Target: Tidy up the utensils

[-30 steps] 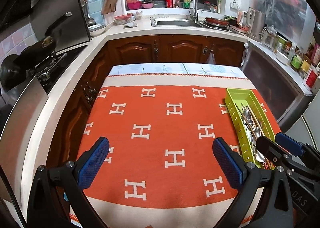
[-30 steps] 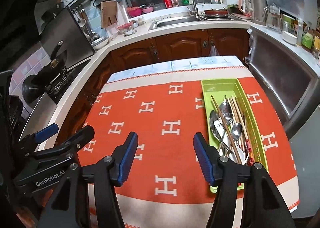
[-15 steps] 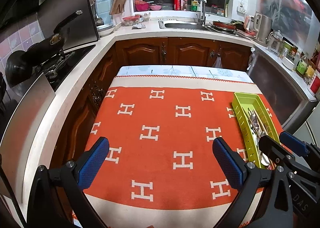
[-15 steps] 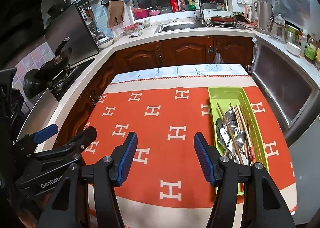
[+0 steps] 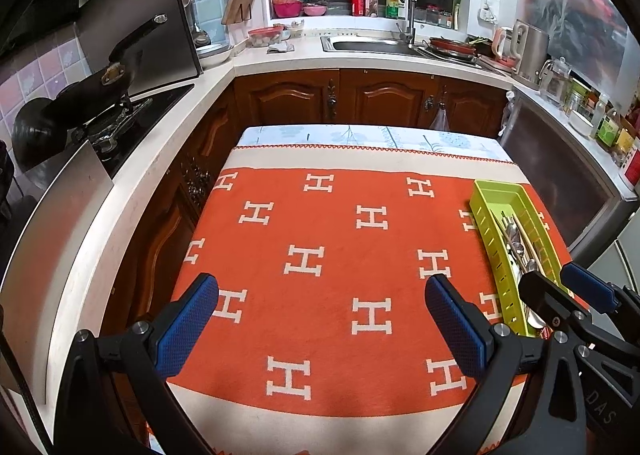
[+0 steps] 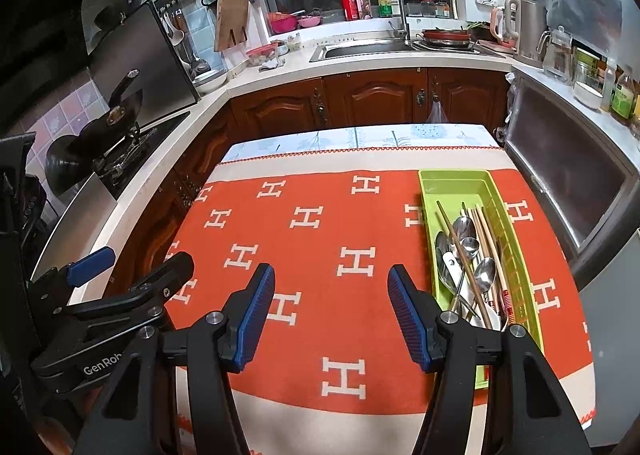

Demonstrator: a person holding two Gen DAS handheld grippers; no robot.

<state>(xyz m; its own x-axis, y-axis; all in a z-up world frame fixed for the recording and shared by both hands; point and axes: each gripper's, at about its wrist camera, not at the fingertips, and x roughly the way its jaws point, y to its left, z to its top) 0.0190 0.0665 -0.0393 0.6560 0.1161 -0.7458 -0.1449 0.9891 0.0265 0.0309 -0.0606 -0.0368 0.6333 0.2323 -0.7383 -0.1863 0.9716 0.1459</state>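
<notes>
Plainly both claws [image 5: 320, 319] [image 6: 331, 311] agape, empty.

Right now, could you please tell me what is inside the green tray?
The green tray holds several metal spoons and wooden chopsticks, piled at its near end; its far end is bare. The right claw's finger covers the near corner, so anything there is hidden.
</notes>
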